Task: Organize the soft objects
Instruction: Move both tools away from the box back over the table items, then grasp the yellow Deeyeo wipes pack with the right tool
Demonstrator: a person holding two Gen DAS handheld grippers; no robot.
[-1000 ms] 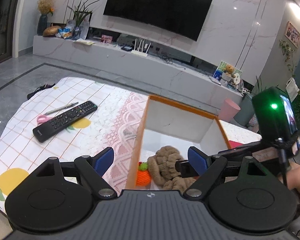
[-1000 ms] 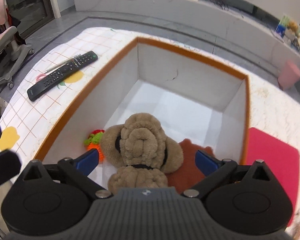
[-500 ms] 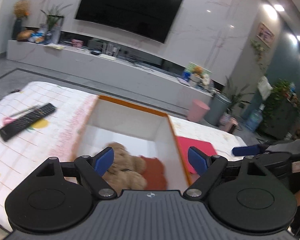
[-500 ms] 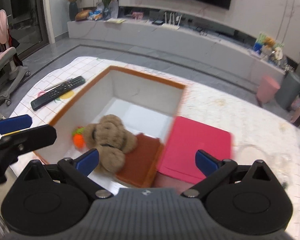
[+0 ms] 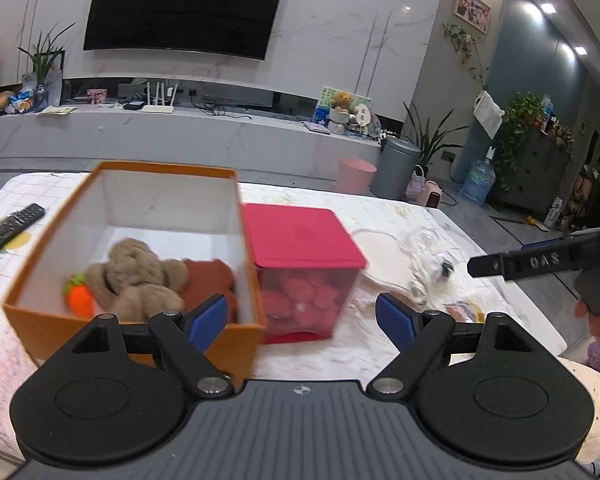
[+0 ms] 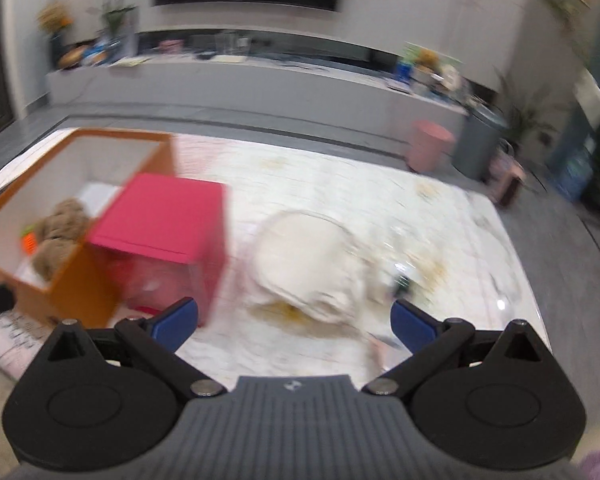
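Plush bear (image 5: 134,276) sits inside the orange box (image 5: 40,312) at left, beside a toy carrot (image 5: 79,300); both the left gripper (image 5: 300,318) and right gripper (image 6: 294,322) are spread wide, empty; right view's blurry, so grabbing that white heap (image 6: 312,264) could easily snag the red-lidded bin (image 5: 304,264).

A cloth-covered table (image 5: 340,354) with boxes and oddments on it

An orange box (image 5: 80,320) sits at the left of the left wrist frame, with a pink-lidded box (image 5: 304,236) right beside it — whether the two touch is unclear. A black remote control (image 5: 8,230) lies at the far left edge on the checked part of the cloth. Right of centre lie a white round item (image 5: 384,256) and crumpled clear plastic (image 5: 428,256) — too blurred in the right wrist view to tell more.
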